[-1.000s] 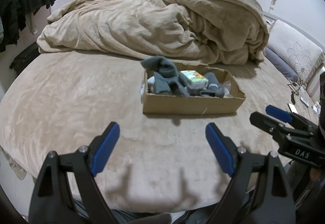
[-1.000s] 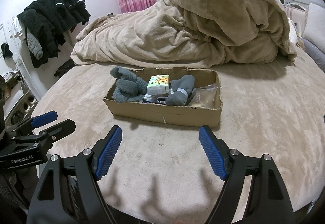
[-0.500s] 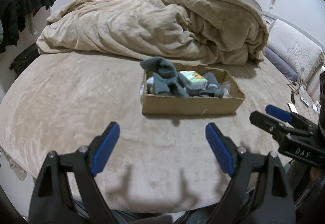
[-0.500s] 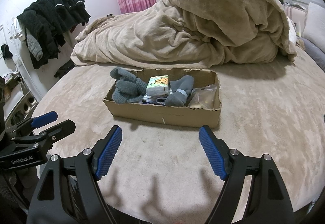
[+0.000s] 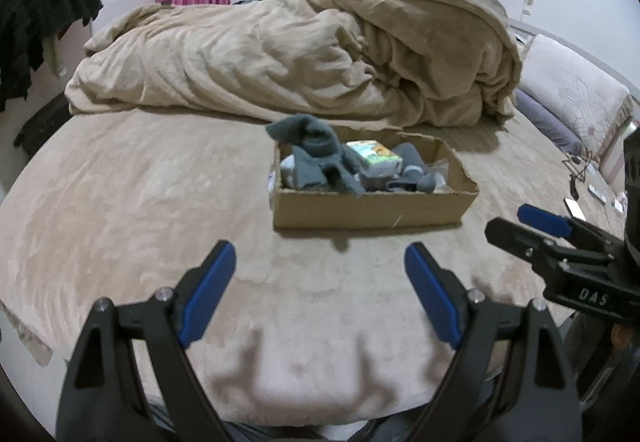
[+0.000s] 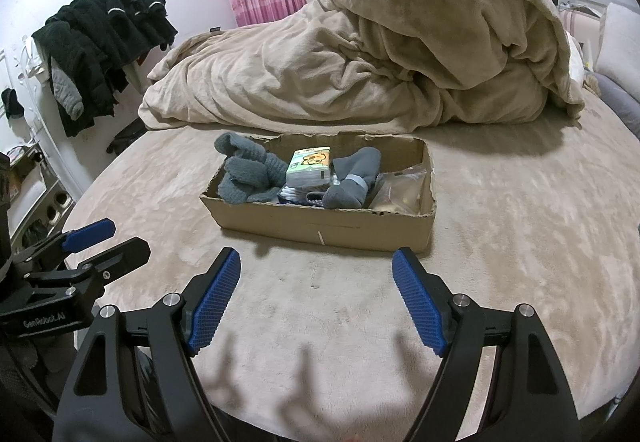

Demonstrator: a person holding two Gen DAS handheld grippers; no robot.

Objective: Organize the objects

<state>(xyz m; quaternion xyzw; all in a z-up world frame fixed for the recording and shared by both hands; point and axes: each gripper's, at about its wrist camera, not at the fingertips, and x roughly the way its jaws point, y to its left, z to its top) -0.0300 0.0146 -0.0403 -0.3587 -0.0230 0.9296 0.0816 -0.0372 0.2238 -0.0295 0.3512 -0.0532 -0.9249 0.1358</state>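
A shallow cardboard box [image 5: 372, 207] [image 6: 320, 224] stands on the beige bed. It holds grey socks [image 5: 320, 161] [image 6: 248, 171], a green tissue pack [image 5: 374, 157] [image 6: 310, 165], another grey sock [image 6: 354, 177] and a clear plastic bag [image 6: 404, 189]. My left gripper [image 5: 320, 278] is open and empty, short of the box's near wall. My right gripper [image 6: 316, 282] is open and empty, also short of the box. Each gripper shows at the other view's edge: the right gripper [image 5: 532, 228] and the left gripper [image 6: 108, 238].
A crumpled beige duvet [image 5: 304, 57] [image 6: 380, 53] lies heaped behind the box. Dark clothes [image 6: 100, 37] hang on the left wall. A pillow [image 5: 572, 97] lies at the right. The bed's near edge runs just under both grippers.
Both grippers have stayed open and almost still; the view has only drifted slightly.
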